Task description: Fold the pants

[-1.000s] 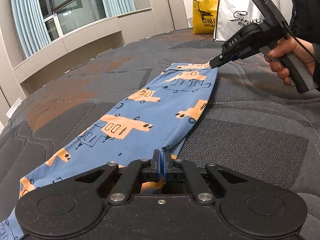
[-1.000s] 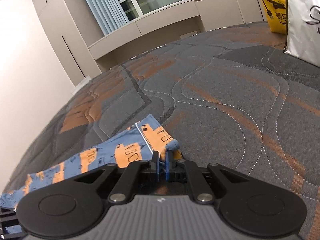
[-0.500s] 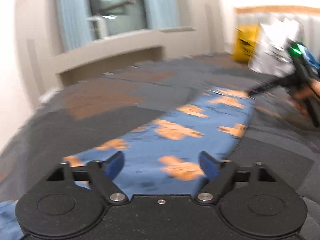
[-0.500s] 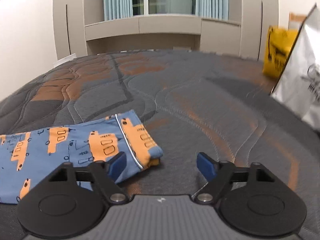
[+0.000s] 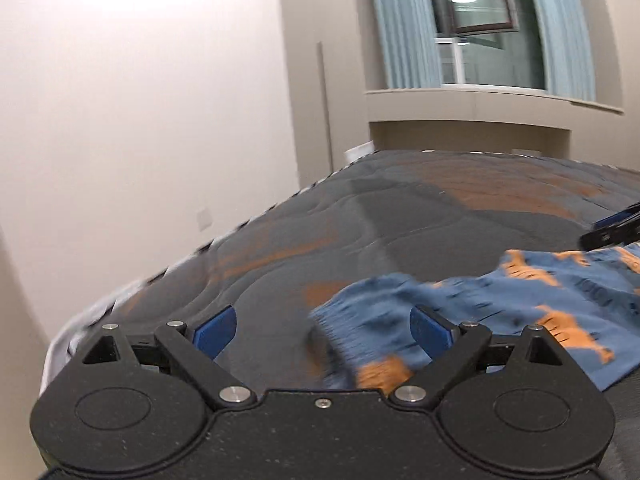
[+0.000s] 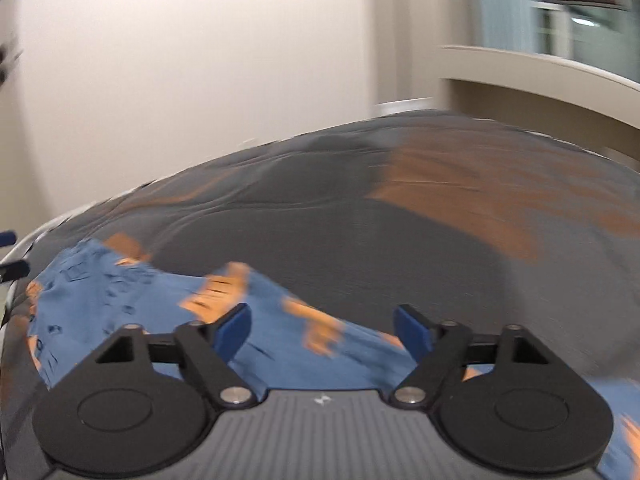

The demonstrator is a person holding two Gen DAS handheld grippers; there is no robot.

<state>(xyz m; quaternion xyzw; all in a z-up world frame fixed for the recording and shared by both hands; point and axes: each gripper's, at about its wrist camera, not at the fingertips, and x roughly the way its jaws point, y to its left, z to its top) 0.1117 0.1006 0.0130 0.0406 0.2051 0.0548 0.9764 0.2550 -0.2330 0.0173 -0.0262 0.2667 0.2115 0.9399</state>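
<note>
The blue pants (image 5: 520,300) with orange prints lie flat on the grey and orange mattress (image 5: 400,220). One ragged end of them shows low between the fingers of my left gripper (image 5: 322,332), whose jaws are opening with no pad touching cloth. In the right wrist view the pants (image 6: 120,300) stretch from the left edge to under my right gripper (image 6: 323,332). Its jaws are closing but stand wide, above the cloth and not pressing it. The right gripper's tips (image 5: 612,228) show at the far right of the left wrist view. Both views are blurred.
The mattress edge (image 5: 180,264) runs along a pale wall (image 5: 140,120) on the left. Behind the bed stand a beige ledge (image 5: 480,100) and a window with blue curtains (image 5: 400,20). Bare mattress (image 6: 440,240) spreads beyond the pants.
Both grippers let go of the pants and opened wide. Both swung fast to the left along the pants, and their views now face the wall side of the bed.
</note>
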